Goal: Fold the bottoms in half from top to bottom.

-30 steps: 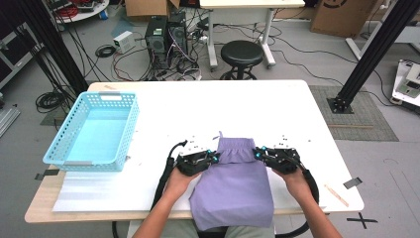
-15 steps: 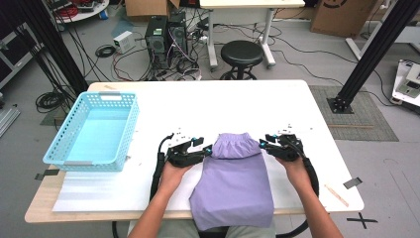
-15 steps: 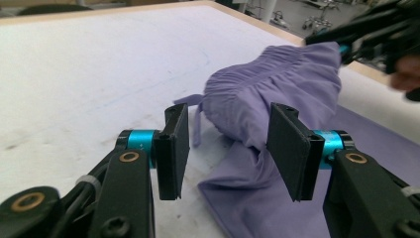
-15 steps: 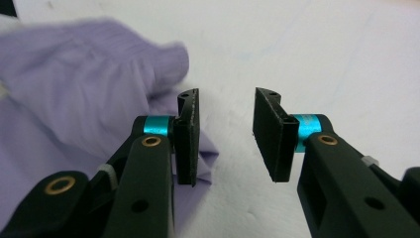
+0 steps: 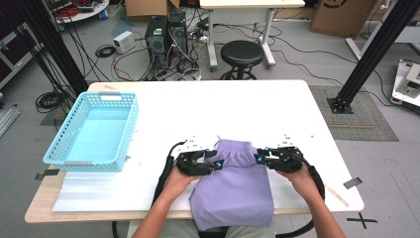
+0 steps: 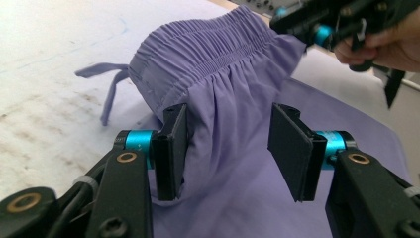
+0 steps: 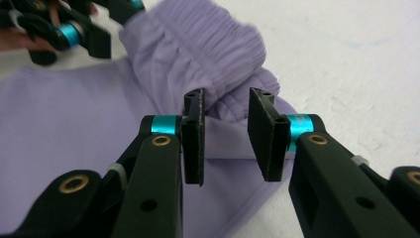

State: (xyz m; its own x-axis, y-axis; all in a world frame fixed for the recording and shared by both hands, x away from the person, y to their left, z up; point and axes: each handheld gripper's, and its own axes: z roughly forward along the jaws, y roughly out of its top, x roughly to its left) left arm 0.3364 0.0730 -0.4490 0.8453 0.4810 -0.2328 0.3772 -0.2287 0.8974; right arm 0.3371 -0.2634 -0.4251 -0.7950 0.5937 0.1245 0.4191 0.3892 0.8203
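A purple garment (image 5: 233, 191) lies on the white table (image 5: 247, 109), its lower end hanging over the near edge. Its gathered elastic waistband (image 6: 208, 49) is bunched at the far end, a drawstring trailing to one side. My left gripper (image 5: 217, 166) is at the waistband's left corner. Its jaws have just been opening and stand wide in the left gripper view (image 6: 228, 144), with loose cloth between them that the pads do not press. My right gripper (image 5: 257, 158) is at the right corner. Its jaws (image 7: 225, 134) opened, then closed a little, and a gap remains.
A light blue plastic basket (image 5: 64, 159) stands empty at the table's left side. Beyond the far edge are a black stool (image 5: 242, 52), computer cases and cables on the floor. A black frame post (image 5: 366, 54) rises at the right.
Both grippers were shut on the waistband's corners a second ago. They have since opened and let go. The waistband has dropped into a rounded bunch. The hands have barely shifted.
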